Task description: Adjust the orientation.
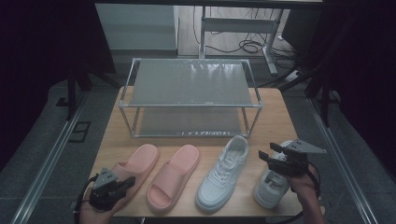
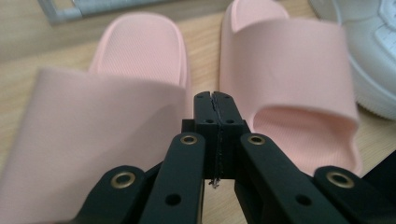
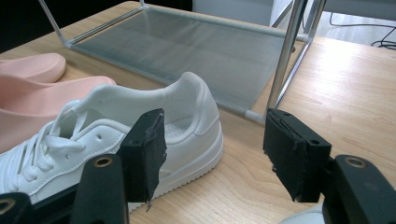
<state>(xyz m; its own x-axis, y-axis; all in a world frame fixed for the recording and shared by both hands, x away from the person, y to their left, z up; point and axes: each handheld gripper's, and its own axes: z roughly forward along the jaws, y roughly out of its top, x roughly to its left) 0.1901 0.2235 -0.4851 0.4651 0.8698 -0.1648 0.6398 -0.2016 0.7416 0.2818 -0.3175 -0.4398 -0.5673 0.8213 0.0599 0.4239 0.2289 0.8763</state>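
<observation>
Plainly, four shoes lie in a row on the desk (image 1: 275, 116) before an empty two-tier rack (image 1: 191, 95): two pink slides (image 1: 173, 175), two white sneakers (image 1: 223, 171). The left gripper (image 2: 215, 100) hovers over the left slide (image 2: 84, 140) with its jaws pressed together, gripping nothing. The right gripper (image 3: 212, 149) holds its jaws wide, above the right sneaker (image 1: 270, 186), facing the other sneaker's heel. Likely risks: closed jaws would shove the slide, not grasp it; a pinch on the heel's soft collar could slip, or nudge the neighbouring shoe.
</observation>
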